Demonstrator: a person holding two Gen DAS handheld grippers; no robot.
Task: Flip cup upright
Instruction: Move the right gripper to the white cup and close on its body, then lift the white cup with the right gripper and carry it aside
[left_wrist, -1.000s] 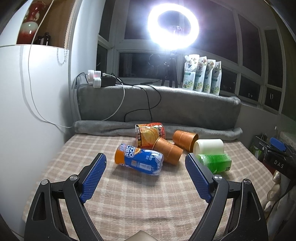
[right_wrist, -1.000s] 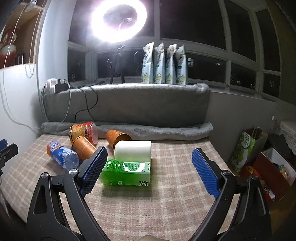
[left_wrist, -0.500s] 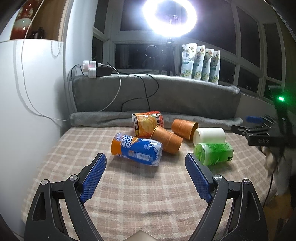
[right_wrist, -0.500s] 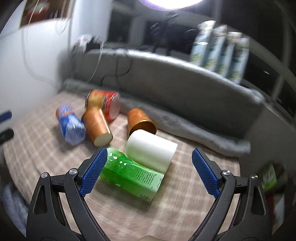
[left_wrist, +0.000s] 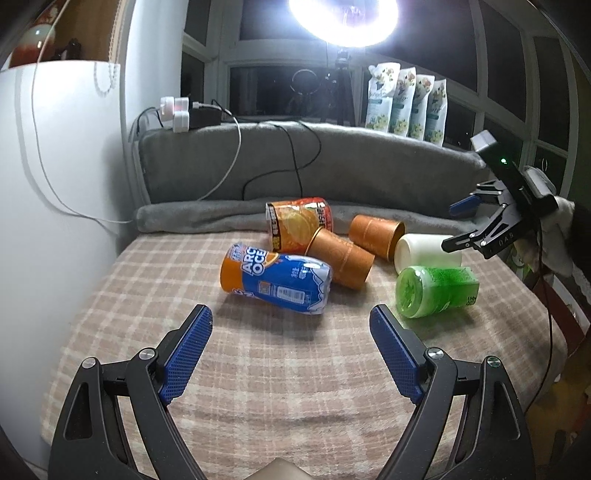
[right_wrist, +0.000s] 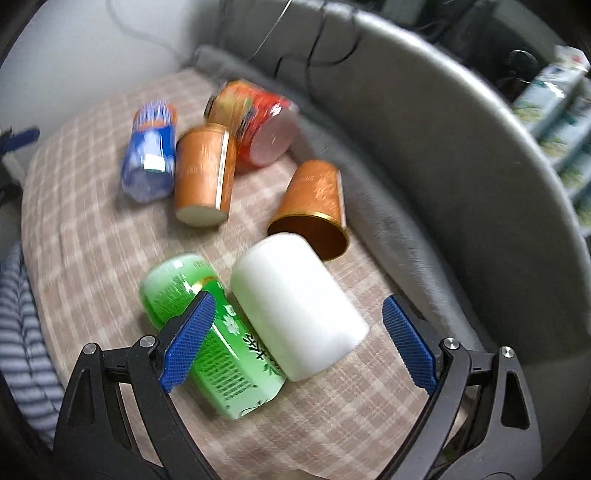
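Observation:
A white cup (right_wrist: 295, 306) lies on its side on the plaid cloth, between the open fingers of my right gripper (right_wrist: 295, 332), which hovers above it; it also shows in the left wrist view (left_wrist: 417, 249). A green cup (right_wrist: 207, 332) lies against its left side and shows in the left wrist view (left_wrist: 436, 291). Two orange cups (right_wrist: 205, 173) (right_wrist: 314, 203) lie on their sides beyond. My left gripper (left_wrist: 291, 354) is open and empty, short of a blue and orange cup (left_wrist: 273, 278). The right gripper (left_wrist: 491, 229) shows at the right there.
A red and orange snack cup (left_wrist: 299, 221) lies at the back. A grey rolled blanket (left_wrist: 221, 214) and grey cushion (left_wrist: 332, 162) bound the far edge. A white wall (left_wrist: 55, 184) stands left. Cables and a power strip (left_wrist: 181, 114) sit on the cushion. Striped fabric (right_wrist: 22, 332) is at left.
My right gripper has swung in over the table and tilted down, now above the white cup. My left gripper has tilted slightly down and stays open.

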